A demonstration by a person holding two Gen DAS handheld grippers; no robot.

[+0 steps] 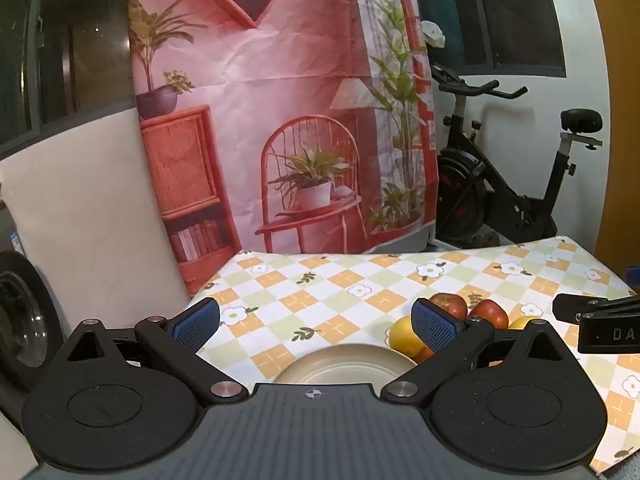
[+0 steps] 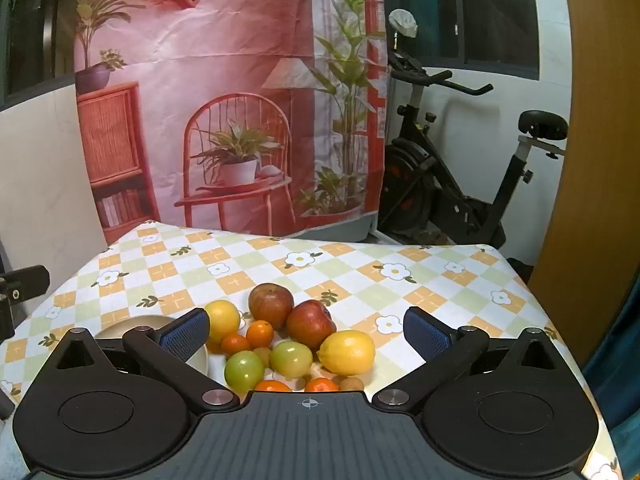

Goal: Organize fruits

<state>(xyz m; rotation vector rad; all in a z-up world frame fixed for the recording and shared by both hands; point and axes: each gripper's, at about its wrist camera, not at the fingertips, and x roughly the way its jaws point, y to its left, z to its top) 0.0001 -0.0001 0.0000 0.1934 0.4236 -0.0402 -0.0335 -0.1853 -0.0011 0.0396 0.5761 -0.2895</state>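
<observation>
While both grippers hang above the near edge, the table under its orange, green and white checked flower-print cloth (image 2: 420, 280) carries everything. Left gripper (image 1: 316, 322): jaws fully apart, nothing between them, over the round cream plate (image 1: 348, 366) at the near edge. Right gripper (image 2: 306, 330): jaws likewise spread wide and empty, over the fruit cluster just right of that plate. Cluster, centre of the tabletop: two red apples (image 2: 271, 305), touching; yellow lemon (image 2: 347, 352); yellow-orange citrus (image 2: 222, 320) beside the plate rim; two green tomatoes (image 2: 244, 370); small orange tangerines (image 2: 259, 334).
</observation>
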